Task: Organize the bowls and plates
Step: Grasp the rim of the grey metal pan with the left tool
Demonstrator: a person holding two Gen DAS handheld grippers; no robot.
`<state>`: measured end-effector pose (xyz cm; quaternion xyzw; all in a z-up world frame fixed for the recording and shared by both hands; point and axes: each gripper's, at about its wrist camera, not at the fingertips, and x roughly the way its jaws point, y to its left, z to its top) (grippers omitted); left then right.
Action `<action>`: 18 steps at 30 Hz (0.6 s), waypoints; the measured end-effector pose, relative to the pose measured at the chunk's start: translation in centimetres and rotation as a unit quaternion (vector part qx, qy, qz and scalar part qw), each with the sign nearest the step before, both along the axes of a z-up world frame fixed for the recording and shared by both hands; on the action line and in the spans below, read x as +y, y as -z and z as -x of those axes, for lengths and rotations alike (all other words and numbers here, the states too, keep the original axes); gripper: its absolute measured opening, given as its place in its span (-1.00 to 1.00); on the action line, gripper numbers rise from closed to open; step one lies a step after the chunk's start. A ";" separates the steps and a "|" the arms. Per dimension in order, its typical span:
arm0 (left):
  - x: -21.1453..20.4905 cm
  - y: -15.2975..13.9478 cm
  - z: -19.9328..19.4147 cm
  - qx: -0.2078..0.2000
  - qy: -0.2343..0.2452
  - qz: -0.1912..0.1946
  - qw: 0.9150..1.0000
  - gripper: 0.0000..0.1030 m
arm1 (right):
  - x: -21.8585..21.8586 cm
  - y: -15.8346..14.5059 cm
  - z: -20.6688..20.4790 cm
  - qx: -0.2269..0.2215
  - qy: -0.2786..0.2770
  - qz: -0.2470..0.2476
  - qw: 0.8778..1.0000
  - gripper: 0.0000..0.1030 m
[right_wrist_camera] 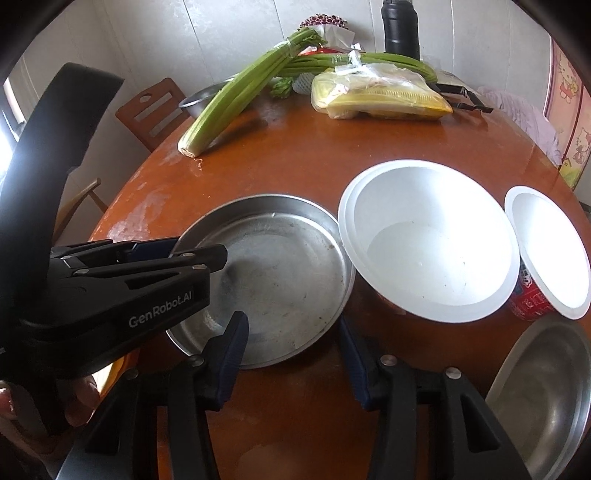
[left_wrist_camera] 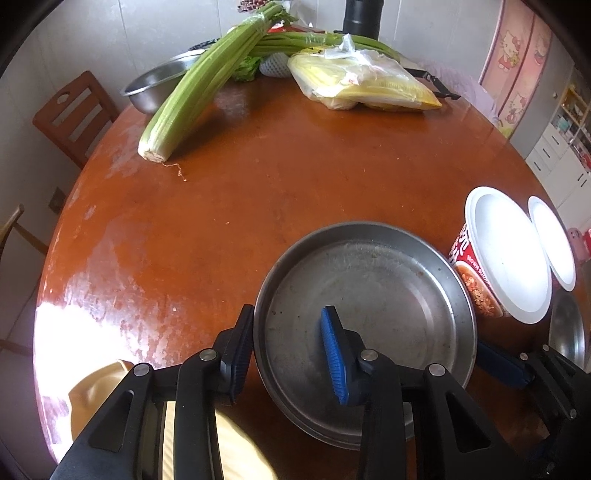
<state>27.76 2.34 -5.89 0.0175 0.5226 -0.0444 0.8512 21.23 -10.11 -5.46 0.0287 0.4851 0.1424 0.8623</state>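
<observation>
A round steel plate [left_wrist_camera: 373,295] lies near the front of the brown round table [left_wrist_camera: 258,192]; it seems to rest on a second plate. My left gripper [left_wrist_camera: 286,354] is open, its jaws astride the plate's left rim, one finger outside and one over the plate's inside. In the right wrist view the same plate [right_wrist_camera: 280,273] lies ahead, with the left gripper [right_wrist_camera: 177,254] at its left rim. My right gripper [right_wrist_camera: 295,354] is open and empty just in front of the plate's near right edge. Two white paper noodle bowls [right_wrist_camera: 428,240] [right_wrist_camera: 546,251] stand to the right. Another steel plate [right_wrist_camera: 546,398] lies at the near right.
Celery bunches [left_wrist_camera: 207,85], a plastic bag of yellow food [left_wrist_camera: 362,81], a steel bowl [left_wrist_camera: 159,83] and a black flask [right_wrist_camera: 400,29] sit at the table's far side. A wooden chair [left_wrist_camera: 74,110] stands at the left. A yellow object [left_wrist_camera: 96,391] lies under my left gripper.
</observation>
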 end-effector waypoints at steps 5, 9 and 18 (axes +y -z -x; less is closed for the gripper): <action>0.2 -1.2 0.8 -0.016 -0.001 0.004 1.000 -0.28 | -0.2 -0.8 0.5 -0.010 -0.004 -0.010 1.000 -0.04; 0.4 -1.8 1.3 -0.022 -0.002 0.005 1.000 -0.28 | -0.3 -1.4 1.0 -0.016 -0.008 -0.017 1.000 -0.04; 0.8 -3.7 3.1 -0.046 -0.009 0.016 0.999 -0.28 | -0.3 -2.9 2.5 -0.037 -0.016 -0.021 0.999 -0.04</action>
